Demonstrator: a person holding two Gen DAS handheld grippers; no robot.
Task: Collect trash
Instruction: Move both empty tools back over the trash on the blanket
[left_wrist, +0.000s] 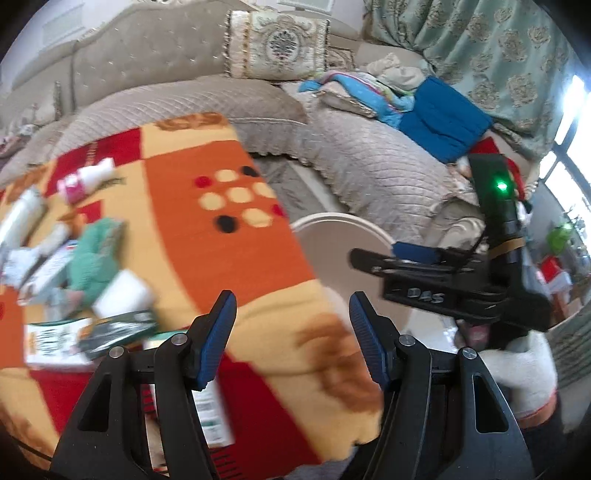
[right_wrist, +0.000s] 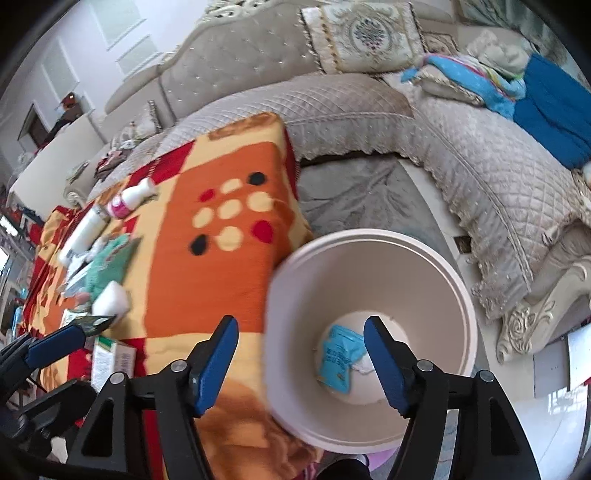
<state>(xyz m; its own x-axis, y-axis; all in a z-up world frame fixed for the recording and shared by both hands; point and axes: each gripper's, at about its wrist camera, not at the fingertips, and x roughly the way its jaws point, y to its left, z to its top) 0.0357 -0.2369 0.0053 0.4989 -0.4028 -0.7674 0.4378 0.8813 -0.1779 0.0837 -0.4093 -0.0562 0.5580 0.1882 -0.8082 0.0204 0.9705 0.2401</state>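
A white bin (right_wrist: 454, 291) stands on the floor beside a table under an orange, red and yellow cloth (right_wrist: 207, 280). A blue packet (right_wrist: 338, 360) lies at the bin's bottom. My right gripper (right_wrist: 301, 323) is open and empty above the bin; it also shows in the left wrist view (left_wrist: 373, 260). My left gripper (left_wrist: 291, 301) is open and empty over the cloth's near edge. Trash lies at the table's left: a pink-capped white bottle (left_wrist: 86, 177), a green cloth (left_wrist: 94, 254), a white block (left_wrist: 123, 293), a dark wrapper (left_wrist: 118, 330) and a carton (left_wrist: 51, 341).
A grey quilted sofa (right_wrist: 461, 155) wraps round behind the table and bin, with a patterned cushion (right_wrist: 364, 35), blue fabric (right_wrist: 554, 107) and a grey rug (right_wrist: 354, 199) on the floor. The bin's rim also shows in the left wrist view (left_wrist: 332, 221).
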